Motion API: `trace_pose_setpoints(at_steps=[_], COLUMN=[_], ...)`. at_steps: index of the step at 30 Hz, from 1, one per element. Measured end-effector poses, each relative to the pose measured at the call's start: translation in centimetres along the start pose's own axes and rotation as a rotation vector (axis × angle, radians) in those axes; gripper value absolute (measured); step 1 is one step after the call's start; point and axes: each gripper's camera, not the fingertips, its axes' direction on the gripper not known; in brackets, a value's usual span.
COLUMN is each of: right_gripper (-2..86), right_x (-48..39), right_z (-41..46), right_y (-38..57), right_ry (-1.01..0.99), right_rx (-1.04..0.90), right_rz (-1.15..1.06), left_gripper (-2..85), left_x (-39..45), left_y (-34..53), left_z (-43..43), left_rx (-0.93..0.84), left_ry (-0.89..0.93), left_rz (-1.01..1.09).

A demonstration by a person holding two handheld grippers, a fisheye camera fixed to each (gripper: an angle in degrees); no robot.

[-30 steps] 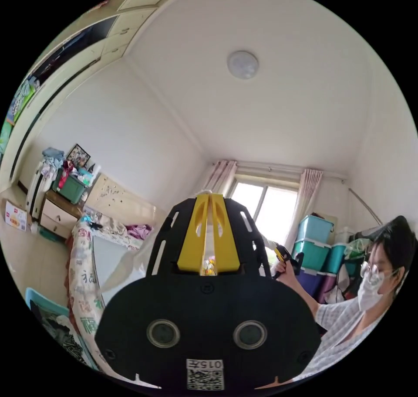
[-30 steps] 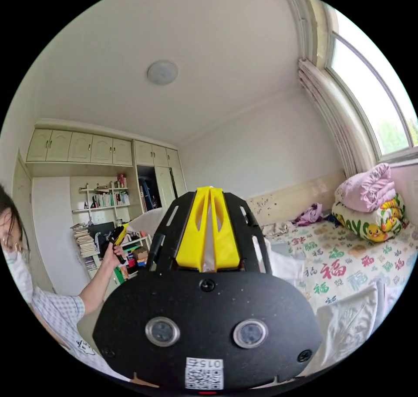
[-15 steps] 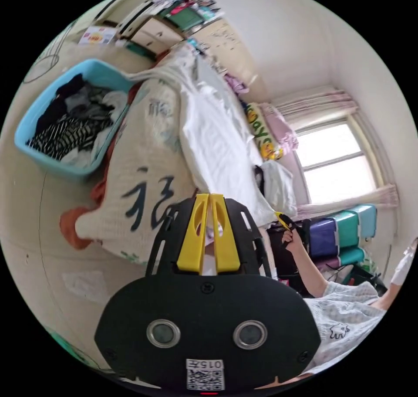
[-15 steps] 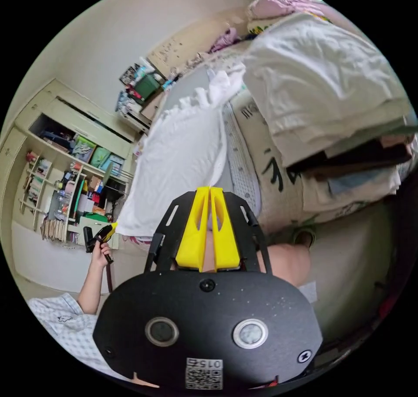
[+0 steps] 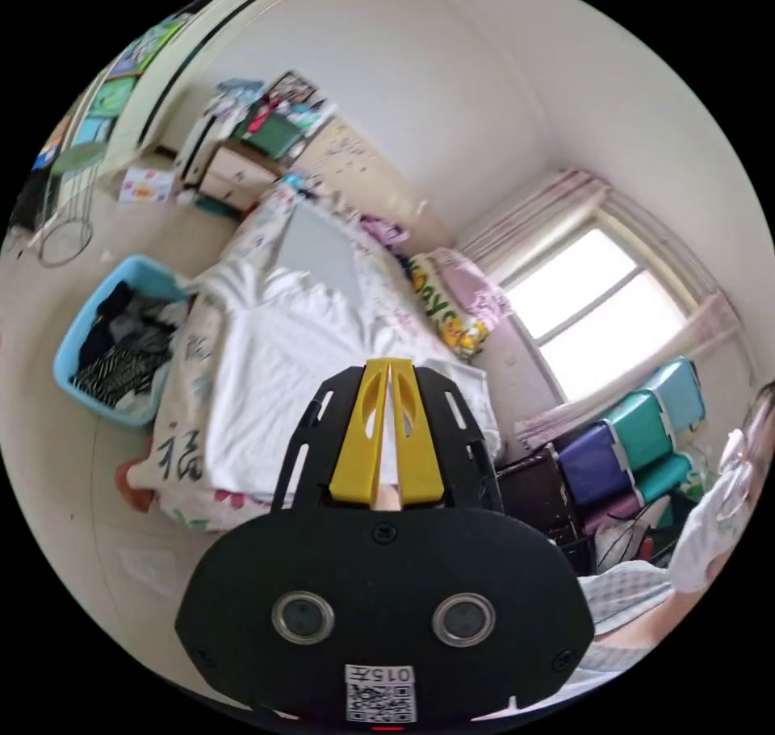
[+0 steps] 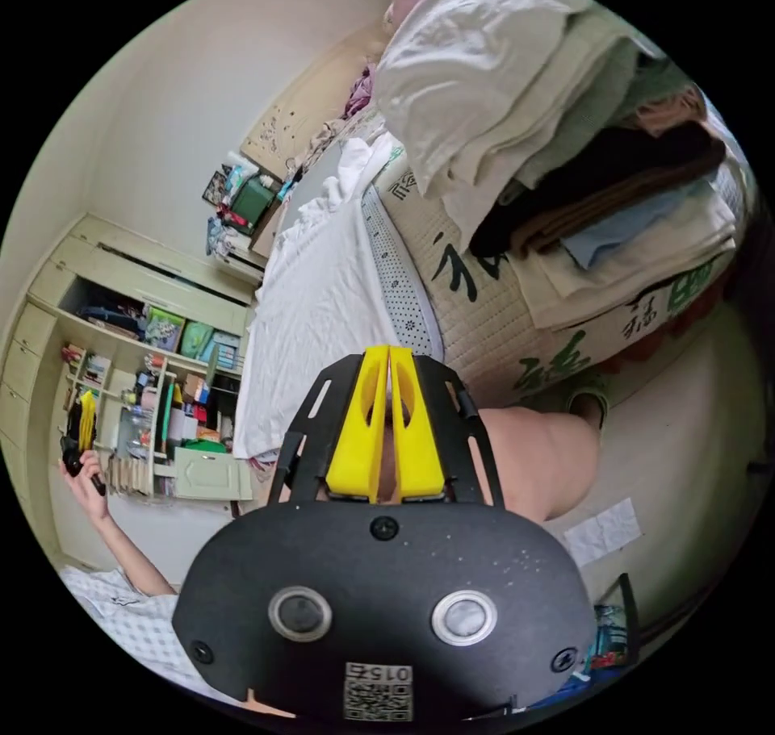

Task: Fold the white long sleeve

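Flanking the white long sleeve [image 5: 274, 364]: blue basket [image 5: 73, 348], folded stack [image 6: 581, 162].

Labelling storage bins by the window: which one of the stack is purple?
The lowest, left-hand bin in the left gripper view; the bins stacked above and right of it are teal.

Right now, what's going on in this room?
A person is laying a white long sleeve shirt out on the bed, holding a two-jaw gripper in each hand. The left gripper and right gripper both have their yellow jaws together. No fold shows yet. A blue laundry basket sits beside the bed.
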Motion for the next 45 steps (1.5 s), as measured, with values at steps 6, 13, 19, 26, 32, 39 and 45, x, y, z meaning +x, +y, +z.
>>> trace_pose_setpoints(at_steps=[6, 13, 19, 26, 32, 39, 45], right_gripper=[-0.6, -0.6, -0.6, -0.6, -0.6, -0.6, -0.6], right_x=[6.1, 10.5, 11.8, 13.4, 15.2, 16.4, 16.8], right_z=[-3.1, -5.5, -5.9, -6.1, -6.6, -6.1, -5.3], right_y=[0.2, 0.0, -1.3, -2.1, -2.5, -3.4, -4.1], right_ry=[-0.09, -0.127, -0.095, -0.08, -0.079, -0.067, -0.053], right_rx=[0.116, 0.179, 0.152, 0.137, 0.148, 0.141, 0.133], right_rz=[0.165, 0.227, 0.199, 0.196, 0.216, 0.227, 0.218], left_gripper=[-0.5, -0.5, -0.4, -0.4, -0.7, -0.5, -0.4], left_x=[15.9, 18.5, 22.4, 24.5, 24.5, 27.8, 29.1], left_y=[-2.8, -2.0, -1.2, -1.2, -0.6, 0.3, 1.0], left_z=[-1.7, -2.3, -3.9, -4.3, -7.2, -6.1, -5.2], left_rx=[0.015, -0.016, 0.025, 0.019, 0.105, 0.088, 0.11], left_ry=[-0.009, 0.109, -0.057, -0.051, 0.031, -0.006, -0.007], left_rz=[0.197, 0.203, 0.258, 0.233, 0.193, 0.202, 0.148])
